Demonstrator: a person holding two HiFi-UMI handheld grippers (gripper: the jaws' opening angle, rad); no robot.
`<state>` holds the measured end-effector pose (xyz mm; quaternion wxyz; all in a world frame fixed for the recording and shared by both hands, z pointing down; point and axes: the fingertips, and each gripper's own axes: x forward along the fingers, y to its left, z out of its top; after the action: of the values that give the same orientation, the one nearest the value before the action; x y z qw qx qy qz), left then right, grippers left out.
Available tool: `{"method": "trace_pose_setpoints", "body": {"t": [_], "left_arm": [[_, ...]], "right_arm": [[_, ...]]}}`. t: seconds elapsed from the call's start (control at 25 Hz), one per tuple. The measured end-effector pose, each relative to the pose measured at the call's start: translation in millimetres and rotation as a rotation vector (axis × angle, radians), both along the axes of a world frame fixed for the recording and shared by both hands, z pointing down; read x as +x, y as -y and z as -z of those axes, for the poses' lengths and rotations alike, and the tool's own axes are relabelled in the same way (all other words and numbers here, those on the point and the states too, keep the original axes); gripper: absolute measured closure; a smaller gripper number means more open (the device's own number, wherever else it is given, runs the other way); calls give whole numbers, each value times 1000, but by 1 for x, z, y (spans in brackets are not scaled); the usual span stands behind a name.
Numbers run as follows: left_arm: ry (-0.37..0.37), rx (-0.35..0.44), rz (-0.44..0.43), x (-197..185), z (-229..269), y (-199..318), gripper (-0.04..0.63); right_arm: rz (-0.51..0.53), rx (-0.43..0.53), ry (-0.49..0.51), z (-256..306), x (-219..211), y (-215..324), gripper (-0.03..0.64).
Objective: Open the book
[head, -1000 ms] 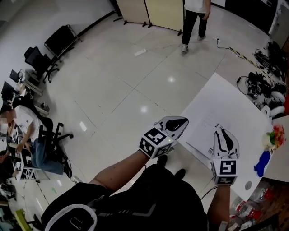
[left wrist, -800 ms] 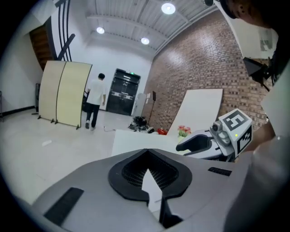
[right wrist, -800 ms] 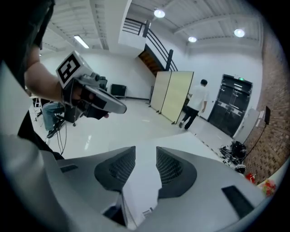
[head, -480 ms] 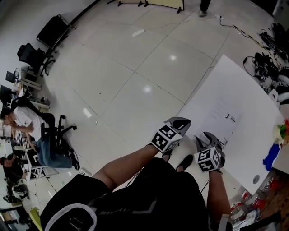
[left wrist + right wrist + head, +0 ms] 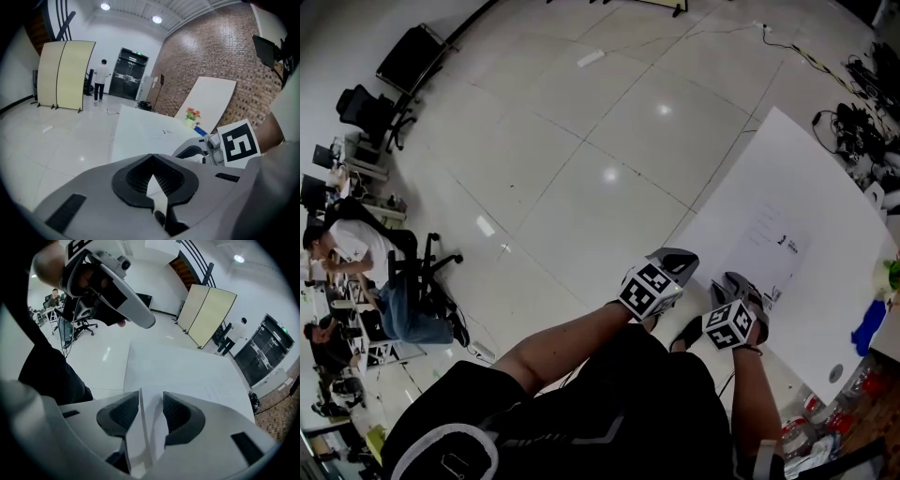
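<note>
Book [image 5: 773, 251]: white, lying flat on the white counter [image 5: 811, 169] near its front edge, just ahead of my right hand-held gripper [image 5: 151, 398]. The small dark print on its cover is too tiny to read, and I can't make out its long axis. That hand-held gripper's jaws stand wide apart over a white edge. My left hand-held gripper [image 5: 151, 157] is closed at the tips.

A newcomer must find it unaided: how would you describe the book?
Find the big white table at the right of the head view. On its near part, just beyond the right gripper, the book lies flat. It is white like the table, marked only by a faint outline and small dark print, unlike the blue object further right.
</note>
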<state>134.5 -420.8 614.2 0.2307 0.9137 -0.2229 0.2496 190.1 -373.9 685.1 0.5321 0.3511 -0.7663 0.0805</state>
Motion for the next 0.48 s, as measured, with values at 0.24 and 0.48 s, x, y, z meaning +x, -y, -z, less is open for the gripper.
{"method": "trace_pose_setpoints", "body": {"t": [0.24, 0.48], "left_arm": [[-16, -7, -27, 2, 4, -4, 597], [-23, -9, -39, 6, 3, -5, 597]], "right_arm": [[-24, -27, 3, 2, 1, 3, 491], [-34, -53, 42, 2, 0, 0, 522]]}}
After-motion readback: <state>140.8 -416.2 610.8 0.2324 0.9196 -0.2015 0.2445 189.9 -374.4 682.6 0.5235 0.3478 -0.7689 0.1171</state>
